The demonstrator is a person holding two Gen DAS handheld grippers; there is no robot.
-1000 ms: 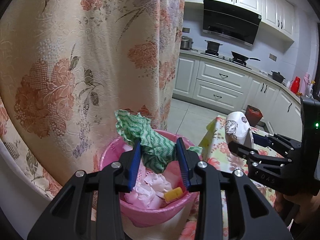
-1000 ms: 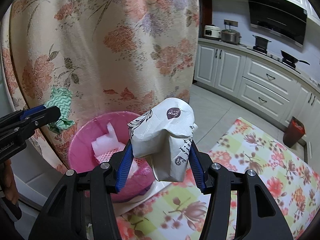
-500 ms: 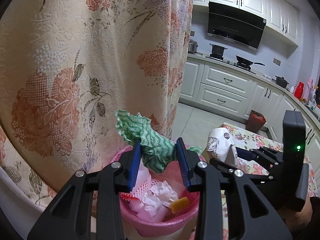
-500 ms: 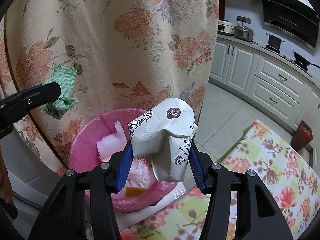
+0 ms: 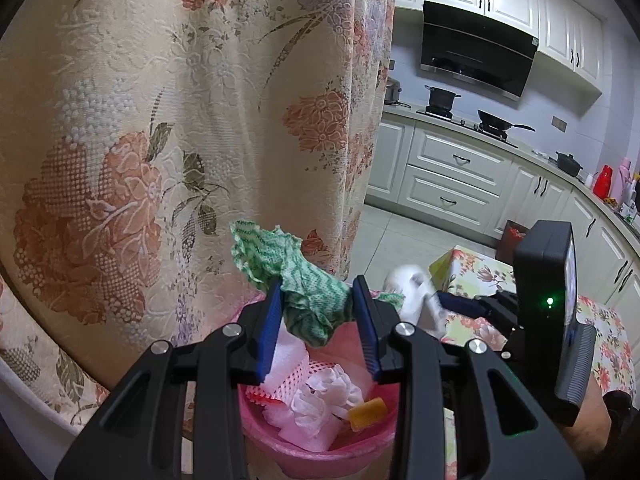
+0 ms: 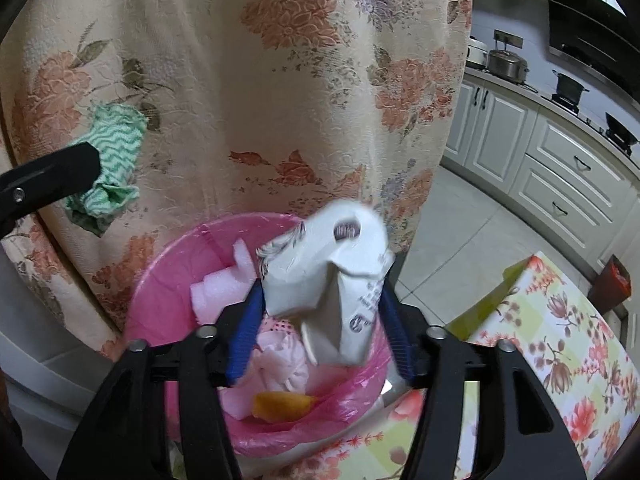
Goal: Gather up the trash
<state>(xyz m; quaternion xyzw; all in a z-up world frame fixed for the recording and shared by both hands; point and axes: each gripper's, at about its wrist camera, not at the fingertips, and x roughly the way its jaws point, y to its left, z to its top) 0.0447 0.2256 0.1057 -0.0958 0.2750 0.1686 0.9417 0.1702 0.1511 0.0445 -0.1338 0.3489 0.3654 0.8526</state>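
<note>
Through my left wrist camera, my left gripper (image 5: 318, 320) is clamped on the green cloth (image 5: 296, 280) directly above the pink bin (image 5: 320, 456). Through the right, my right gripper (image 6: 320, 330) is opening; the crumpled paper cup (image 6: 332, 280) hangs between its jaws, upright over the bin's near rim.

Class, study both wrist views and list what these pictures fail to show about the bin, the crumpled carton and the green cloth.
- Pink bin: its base, cut off by the gripper bodies in both views.
- White carton: its print, motion-blurred in both views, as the right gripper opens.
- Green cloth: lower folds, hidden by the left gripper pads.
</note>
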